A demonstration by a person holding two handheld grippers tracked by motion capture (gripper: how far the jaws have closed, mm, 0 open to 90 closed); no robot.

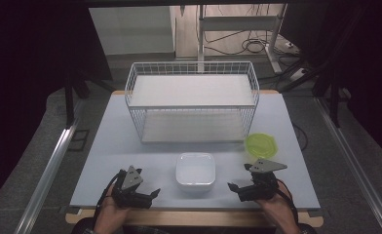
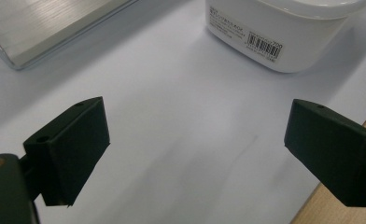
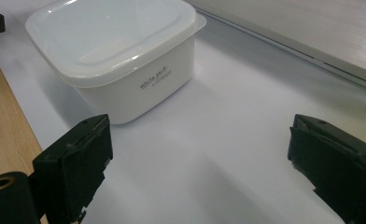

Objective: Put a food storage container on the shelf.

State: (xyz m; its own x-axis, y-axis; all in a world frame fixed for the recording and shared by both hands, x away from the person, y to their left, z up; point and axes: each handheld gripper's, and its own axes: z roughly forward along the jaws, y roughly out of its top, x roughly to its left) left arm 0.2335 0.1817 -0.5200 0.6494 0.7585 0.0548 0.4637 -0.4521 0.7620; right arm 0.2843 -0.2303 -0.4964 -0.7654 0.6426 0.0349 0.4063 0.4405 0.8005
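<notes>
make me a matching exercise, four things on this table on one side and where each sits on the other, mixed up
Things:
1. white container
2. green lid
3. wire basket
4. left tongs

Places:
A. far middle of the table
B. near edge, left of the white container
C. near middle, between the two tongs
D. by the wire basket's front right corner

Pairs: 1-C, 2-D, 3-A, 4-B

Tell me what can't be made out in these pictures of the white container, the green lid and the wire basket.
- White container: the lid is on, so the inside is hidden in every view.
- Barcode label: the print is too small to read in the left gripper view.
- Green lid: the right gripper covers its near edge in the high view.
- Wire basket: its far wall hides the tabletop behind it in the high view.
</notes>
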